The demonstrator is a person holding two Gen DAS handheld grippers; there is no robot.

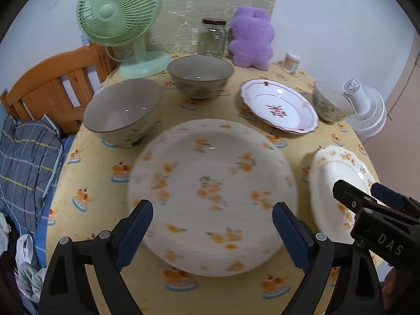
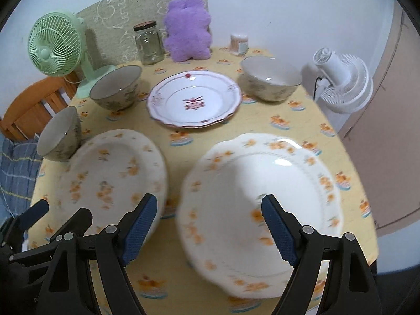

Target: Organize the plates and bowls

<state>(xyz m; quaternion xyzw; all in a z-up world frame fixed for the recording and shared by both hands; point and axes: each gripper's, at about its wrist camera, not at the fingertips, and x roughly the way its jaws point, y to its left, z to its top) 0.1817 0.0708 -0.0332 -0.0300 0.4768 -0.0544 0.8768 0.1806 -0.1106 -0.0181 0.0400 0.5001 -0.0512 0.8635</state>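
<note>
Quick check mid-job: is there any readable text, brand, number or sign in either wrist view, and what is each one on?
"DAS": pale letters on the black body of the right gripper, seen at the right edge of the left wrist view.
Small lidded container at the back of the table: no label can be read on it.
Clear glass jar with dark lid: no readable label.
Plates, bowls, fans and the yellow tablecloth: pictures only, no lettering.

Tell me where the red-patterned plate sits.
In the right wrist view the red-patterned plate lies mid-table, between two bowls, in front of the purple plush toy.

Green fan [image 1: 118, 10] — jar [image 1: 213, 38] — purple plush [image 1: 252, 39]
</note>
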